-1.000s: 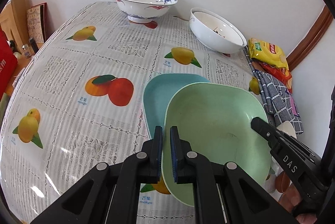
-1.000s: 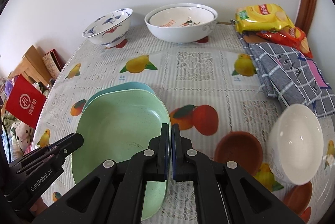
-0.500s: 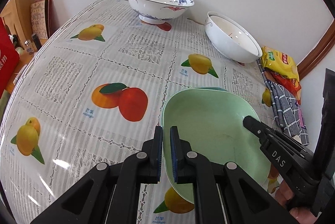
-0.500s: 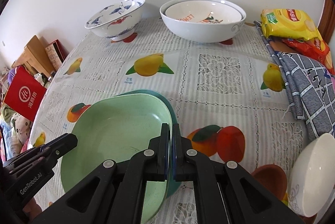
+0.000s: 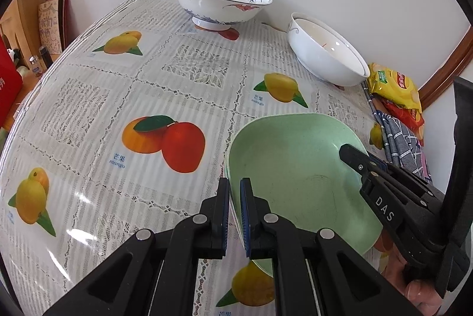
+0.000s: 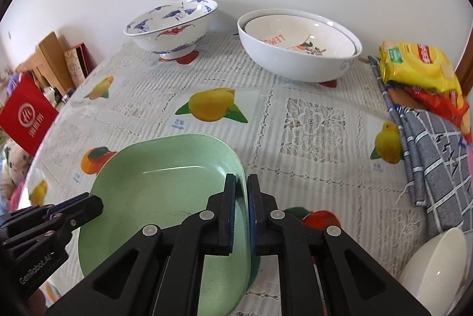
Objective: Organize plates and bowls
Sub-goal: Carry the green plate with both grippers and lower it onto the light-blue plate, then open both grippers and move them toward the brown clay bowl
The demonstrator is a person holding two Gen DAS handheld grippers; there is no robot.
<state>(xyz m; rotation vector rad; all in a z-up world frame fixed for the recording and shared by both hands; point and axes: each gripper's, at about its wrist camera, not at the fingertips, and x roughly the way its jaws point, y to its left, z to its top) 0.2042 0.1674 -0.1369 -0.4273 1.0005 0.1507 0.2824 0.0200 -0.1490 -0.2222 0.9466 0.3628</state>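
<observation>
A light green square plate (image 5: 298, 177) (image 6: 165, 191) rests on top of a teal plate, of which only a sliver (image 6: 254, 271) shows under its near right edge. My left gripper (image 5: 234, 203) has its jaws on either side of the green plate's left rim, slightly parted. My right gripper (image 6: 241, 197) straddles the right rim the same way, with a small gap. A blue-and-white patterned bowl (image 5: 220, 1) (image 6: 173, 26) stands at the back. A large white bowl (image 5: 326, 58) (image 6: 298, 45) with a smaller bowl nested inside stands to its right.
Yellow and red snack bags (image 6: 419, 70) and a grey checked cloth (image 6: 437, 165) lie at the right edge. A white bowl (image 6: 434, 271) sits near right. A red box (image 6: 25, 116) and books (image 5: 51, 23) stand off the table's left side.
The green plate was carried over the teal plate and now covers it almost fully. Both grippers moved forward with it, and their jaws have opened slightly around the rim.
</observation>
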